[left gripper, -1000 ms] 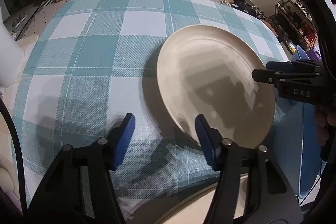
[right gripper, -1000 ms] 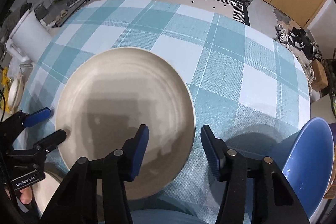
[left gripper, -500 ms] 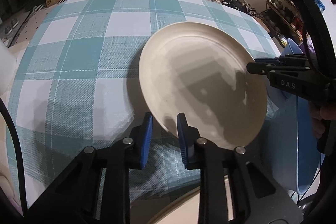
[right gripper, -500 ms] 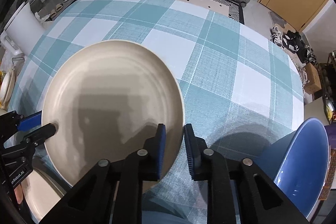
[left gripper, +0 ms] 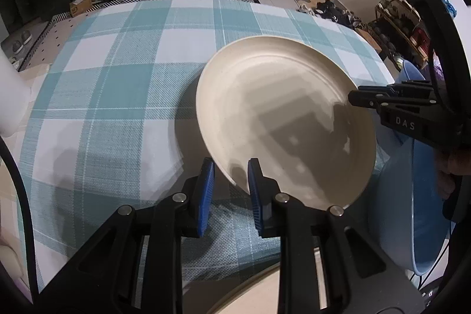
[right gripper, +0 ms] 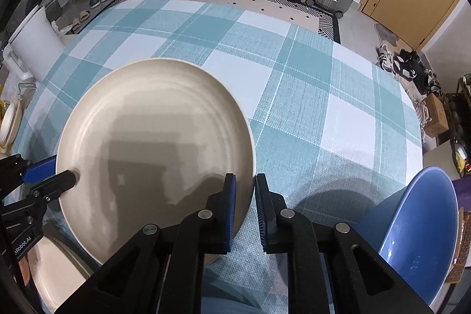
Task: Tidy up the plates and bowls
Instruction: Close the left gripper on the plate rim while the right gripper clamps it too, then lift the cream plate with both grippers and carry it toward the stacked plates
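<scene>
Since 1 s ago: both sets of jaws gone from wide apart to pinched on the cream plate, and plate raised off the plaid tablecloth w/ its shadow cast beneath. Left gripper clamped on plate's near-left rim, blue pads either side of the edge; right gripper clamped on the near-right rim in its own view (also visible from left cam, gripping at far right of plate). Plate tilted, held between the two grippers roughly over table centre, not touching cloth as far as can be told. Second cream plate lying low at near-left edge, just beside left gripper, below the held one. Blue bowl near right edge, beside right gripper, tilted up on its side. Probable next step: carry held plate toward the second plate and stack. Key relation: stacking target lies on left gripper's side, near and below, so left hand nearer; right hand must follow across, keeping the two grips level or plate twists out. Round plate, so no long axis to align, only centring. Risk: thin rim slipping from pads (grip shallow on both sides).
</scene>
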Available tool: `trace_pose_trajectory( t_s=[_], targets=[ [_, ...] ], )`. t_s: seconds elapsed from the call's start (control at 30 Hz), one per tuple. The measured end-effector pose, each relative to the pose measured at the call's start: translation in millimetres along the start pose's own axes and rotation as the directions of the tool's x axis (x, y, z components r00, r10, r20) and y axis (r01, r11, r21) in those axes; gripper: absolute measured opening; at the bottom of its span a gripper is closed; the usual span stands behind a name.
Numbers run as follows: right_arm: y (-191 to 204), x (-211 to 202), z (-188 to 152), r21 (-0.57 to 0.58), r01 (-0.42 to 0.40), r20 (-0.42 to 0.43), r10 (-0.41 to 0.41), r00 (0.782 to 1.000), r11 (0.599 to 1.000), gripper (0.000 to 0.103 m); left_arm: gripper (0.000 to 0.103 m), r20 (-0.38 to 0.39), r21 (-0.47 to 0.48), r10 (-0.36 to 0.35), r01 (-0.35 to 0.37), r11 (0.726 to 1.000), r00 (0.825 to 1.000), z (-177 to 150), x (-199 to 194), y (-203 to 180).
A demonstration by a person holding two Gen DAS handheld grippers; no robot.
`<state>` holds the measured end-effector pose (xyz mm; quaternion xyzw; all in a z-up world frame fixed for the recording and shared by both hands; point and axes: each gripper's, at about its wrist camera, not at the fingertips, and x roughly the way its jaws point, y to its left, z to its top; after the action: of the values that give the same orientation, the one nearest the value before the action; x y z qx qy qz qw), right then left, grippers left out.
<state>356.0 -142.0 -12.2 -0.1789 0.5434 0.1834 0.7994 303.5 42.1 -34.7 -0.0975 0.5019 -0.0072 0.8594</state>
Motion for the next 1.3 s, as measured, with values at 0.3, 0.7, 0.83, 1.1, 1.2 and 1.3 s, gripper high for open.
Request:
trace_pose_trajectory(
  t_s=[0.3,0.7,0.83,1.1,1.2,1.3],
  targets=[
    [13.6,-20.8,3.2,-0.018,-0.013,0.068,0.014,0.998,1.000,0.014,0.020,0.057,-0.021,0.025,-0.023,1.000,0.998,-2.1,-24.7,9.6],
    [34.2,-60.0,-0.6,-0.032,-0.015,0.150,0.020,0.989,0.999,0.014,0.020,0.119,-0.037,0.046,-0.042,0.998,0.992,-14.2,-67.1,16.1],
    [41.5,-73.1,-6.2,-0.038,-0.017,0.170,0.023,0.985,0.999,0.014,0.020,0.135,-0.043,0.052,-0.047,0.998,0.989,-21.6,-81.4,17.4],
    [54.2,-99.4,-20.6,-0.047,-0.021,0.214,0.031,0.976,0.999,0.014,0.020,0.166,-0.048,0.063,-0.055,0.997,0.984,-40.5,-111.8,15.5],
    [59.9,-110.6,-27.8,-0.050,-0.024,0.231,0.035,0.972,0.998,0.014,0.020,0.181,-0.049,0.070,-0.062,0.997,0.981,-49.0,-124.7,14.1],
    [65.0,-121.3,-36.5,-0.051,-0.028,0.247,0.040,0.968,0.998,0.014,0.020,0.195,-0.050,0.075,-0.067,0.997,0.978,-57.7,-137.1,12.7]
  ],
)
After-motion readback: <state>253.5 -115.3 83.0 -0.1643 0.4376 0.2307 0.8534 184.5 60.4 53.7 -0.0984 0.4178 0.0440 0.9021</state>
